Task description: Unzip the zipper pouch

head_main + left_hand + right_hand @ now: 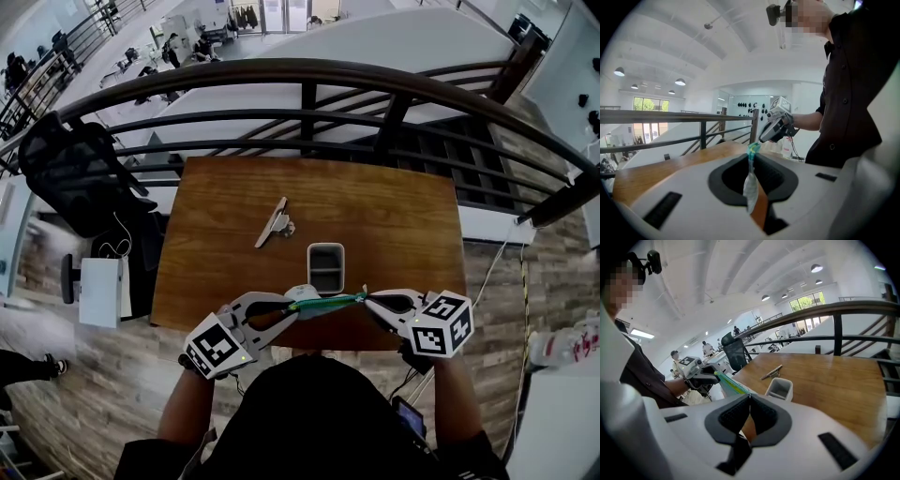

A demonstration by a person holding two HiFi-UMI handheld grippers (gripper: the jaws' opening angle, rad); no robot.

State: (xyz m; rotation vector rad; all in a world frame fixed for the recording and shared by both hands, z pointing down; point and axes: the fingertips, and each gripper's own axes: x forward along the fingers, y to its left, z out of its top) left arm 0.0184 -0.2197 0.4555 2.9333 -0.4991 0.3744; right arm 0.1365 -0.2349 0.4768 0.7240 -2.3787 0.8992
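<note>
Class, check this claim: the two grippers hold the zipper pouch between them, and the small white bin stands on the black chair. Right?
Not quite. The head view shows the small white bin standing on the wooden table instead. The left gripper and right gripper do hold the zipper pouch between them.

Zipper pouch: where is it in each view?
Head view: zipper pouch low centre, over the wooden table near edge.
Left gripper view: pouch dead centre, edge-on between the jaws.
Right gripper view: pouch left of centre, beyond the jaw tips.
Shared landmark: the wooden table.
</note>
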